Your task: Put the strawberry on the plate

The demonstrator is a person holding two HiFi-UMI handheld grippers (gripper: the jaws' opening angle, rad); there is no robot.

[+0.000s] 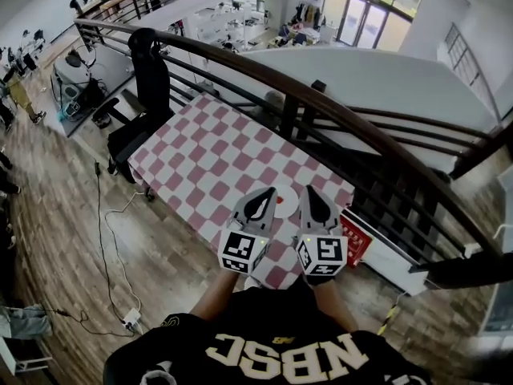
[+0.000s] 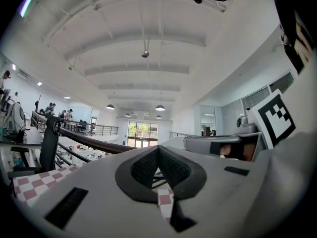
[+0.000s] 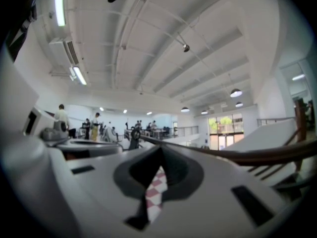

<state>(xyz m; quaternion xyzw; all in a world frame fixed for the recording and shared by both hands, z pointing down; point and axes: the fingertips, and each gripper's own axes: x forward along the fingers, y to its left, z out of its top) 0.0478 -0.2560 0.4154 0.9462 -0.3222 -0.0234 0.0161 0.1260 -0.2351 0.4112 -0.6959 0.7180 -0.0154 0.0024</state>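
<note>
A white plate (image 1: 287, 202) lies on the pink-and-white checkered table (image 1: 216, 159), near its front edge. On the plate's left part is a small red strawberry (image 1: 278, 200). I hold both grippers side by side over the front edge, pointing up and away from me. The left gripper (image 1: 263, 194) is just left of the plate and the right gripper (image 1: 310, 191) just right of it. In the left gripper view the left gripper (image 2: 159, 151) is shut and holds nothing, with only a sliver of tablecloth showing. The right gripper (image 3: 161, 155) looks the same in its own view: shut and holding nothing.
A dark curved railing (image 1: 321, 107) runs behind the table's far and right sides. A black office chair (image 1: 144, 95) stands at the table's far left corner. A red sign (image 1: 353, 240) leans by the right corner. A cable and power strip (image 1: 131, 319) lie on the wooden floor to the left.
</note>
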